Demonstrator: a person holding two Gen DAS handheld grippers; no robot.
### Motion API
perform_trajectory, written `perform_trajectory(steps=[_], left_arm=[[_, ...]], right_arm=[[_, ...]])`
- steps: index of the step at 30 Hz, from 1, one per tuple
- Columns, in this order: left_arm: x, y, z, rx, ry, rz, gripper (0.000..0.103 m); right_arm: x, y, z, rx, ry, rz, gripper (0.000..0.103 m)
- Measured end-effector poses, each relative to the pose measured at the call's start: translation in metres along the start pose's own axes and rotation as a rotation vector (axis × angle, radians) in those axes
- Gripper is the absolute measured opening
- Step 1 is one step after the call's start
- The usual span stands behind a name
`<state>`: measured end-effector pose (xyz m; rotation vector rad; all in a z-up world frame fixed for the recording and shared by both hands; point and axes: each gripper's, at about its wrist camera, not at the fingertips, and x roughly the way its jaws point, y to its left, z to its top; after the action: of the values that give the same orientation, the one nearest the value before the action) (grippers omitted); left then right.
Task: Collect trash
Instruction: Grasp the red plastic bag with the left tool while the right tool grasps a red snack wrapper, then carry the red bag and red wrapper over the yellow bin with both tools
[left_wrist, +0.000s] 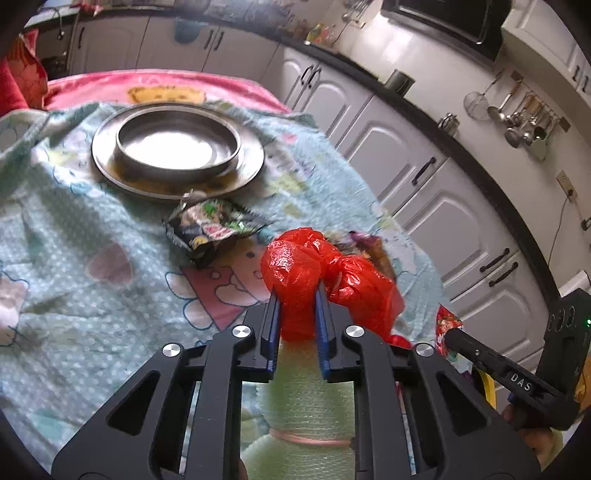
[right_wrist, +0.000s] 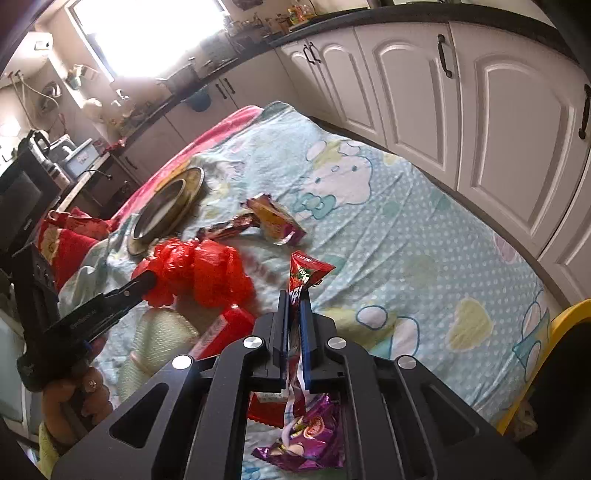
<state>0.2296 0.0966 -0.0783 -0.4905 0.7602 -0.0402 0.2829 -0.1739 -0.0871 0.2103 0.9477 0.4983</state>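
Red plastic bag (left_wrist: 295, 273), crumpled: pinched between the closed-down jaws of the left gripper (left_wrist: 297, 291), near the steel plate (left_wrist: 177, 177), on the side toward the camera. Red snack wrapper (right_wrist: 304, 275): clamped upright in the nearly shut right gripper (right_wrist: 294, 295), farther from the plate than the bag. Dark printed wrapper (left_wrist: 214, 229): lies loose on the blue patterned cloth (left_wrist: 92, 236), just beside the plate's near rim. Orange wrapper (right_wrist: 275, 219) and brown wrapper (right_wrist: 229, 227): on the cloth, close beside the plate. Purple wrapper (right_wrist: 310, 439): under the right gripper, well apart from the plate. Steel bowl (left_wrist: 177, 147): sits on the plate.
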Motion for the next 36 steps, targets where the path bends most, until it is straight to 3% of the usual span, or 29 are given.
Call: perform_trajectory(steps=[15, 36], left_arm=[[-0.062, -0.045, -0.002, 0.141, -0.152, -0.030, 0.009], [-0.084, -0.109, -0.023, 0.285, -0.160, -0.111, 0.009]], right_arm=[[-0.042, 0.011, 0.005, -0.034, -0.111, 0.027, 0.006], [-0.124, -0.006, 0.004, -0.084, -0.284, -0.058, 0.006]])
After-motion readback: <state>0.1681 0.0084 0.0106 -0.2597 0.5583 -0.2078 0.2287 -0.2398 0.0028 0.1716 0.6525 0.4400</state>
